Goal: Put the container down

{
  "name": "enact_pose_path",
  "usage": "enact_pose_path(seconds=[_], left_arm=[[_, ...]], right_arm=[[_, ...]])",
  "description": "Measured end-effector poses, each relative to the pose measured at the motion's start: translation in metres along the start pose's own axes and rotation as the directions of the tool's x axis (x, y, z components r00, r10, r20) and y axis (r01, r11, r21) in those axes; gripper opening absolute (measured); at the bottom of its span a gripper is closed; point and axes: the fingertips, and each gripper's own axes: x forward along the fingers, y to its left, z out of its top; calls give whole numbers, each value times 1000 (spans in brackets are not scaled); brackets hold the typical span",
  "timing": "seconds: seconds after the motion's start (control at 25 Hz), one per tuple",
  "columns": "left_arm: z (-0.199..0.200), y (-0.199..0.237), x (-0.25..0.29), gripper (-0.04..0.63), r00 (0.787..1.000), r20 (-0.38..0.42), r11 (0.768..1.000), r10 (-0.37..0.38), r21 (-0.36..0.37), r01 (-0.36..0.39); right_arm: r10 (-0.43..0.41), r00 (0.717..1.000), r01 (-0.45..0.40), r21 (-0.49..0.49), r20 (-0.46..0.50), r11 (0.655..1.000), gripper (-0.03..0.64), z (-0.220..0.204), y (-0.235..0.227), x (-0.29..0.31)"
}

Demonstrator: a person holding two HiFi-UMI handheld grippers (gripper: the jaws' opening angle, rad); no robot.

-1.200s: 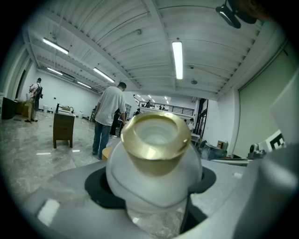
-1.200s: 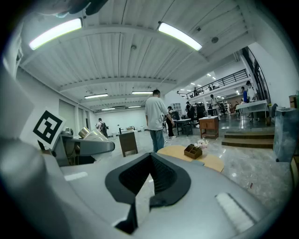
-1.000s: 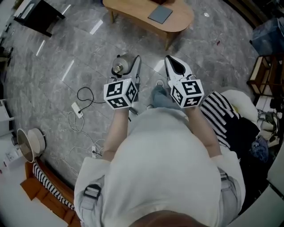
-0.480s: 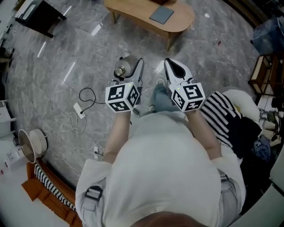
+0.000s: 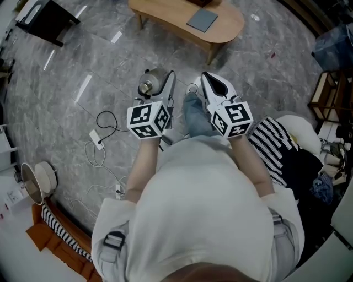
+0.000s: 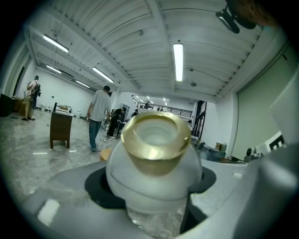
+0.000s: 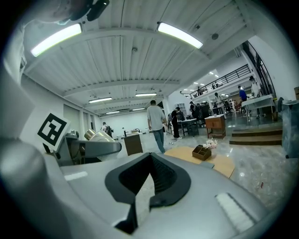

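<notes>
Left gripper (image 6: pixel 154 196) clamps the gold-rimmed container (image 6: pixel 152 158) (jaws wide); right gripper (image 7: pixel 141 191) is closed, empty.

left gripper (image 5: pixel 161 81) has the frosted, gold-necked container (image 5: pixel 149 83) in its jaws, up over the grey marble floor (image 5: pixel 71 66). right gripper (image 5: pixel 214 82) sits level beside it, wooden table (image 5: pixel 165 15) just ahead.

The container (image 5: pixel 149 83) sits between the jaws of the left gripper (image 5: pixel 161 82), with the right gripper (image 5: pixel 215 83) at its 3 o'clock. A table (image 5: pixel 165 15) stands at 12 o'clock, and a cable (image 5: pixel 103 118) lies on the floor at 8.
</notes>
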Motion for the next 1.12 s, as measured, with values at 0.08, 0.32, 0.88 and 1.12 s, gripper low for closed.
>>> enact_pose_path(seconds=[0.08, 0.32, 0.88, 1.12], left_arm=[[3, 9, 15, 337, 1000, 0, 1000, 3, 2, -3], [17, 43, 75, 337, 1000, 1, 1000, 8, -9, -8], [84, 112, 242, 337, 999, -10, 999, 37, -15, -37], [97, 130, 299, 337, 999, -17, 999, 38, -4, -38]], right_arm=[[3, 1000, -3, -1, -3, 1000, 0, 2, -7, 18], [12, 1000, -12, -20, -5, 1000, 0, 21, -37, 85], [55, 998, -55, -21, -19, 998, 0, 92, -134, 264], [59, 998, -59, -9, -35, 998, 0, 103, -170, 308]])
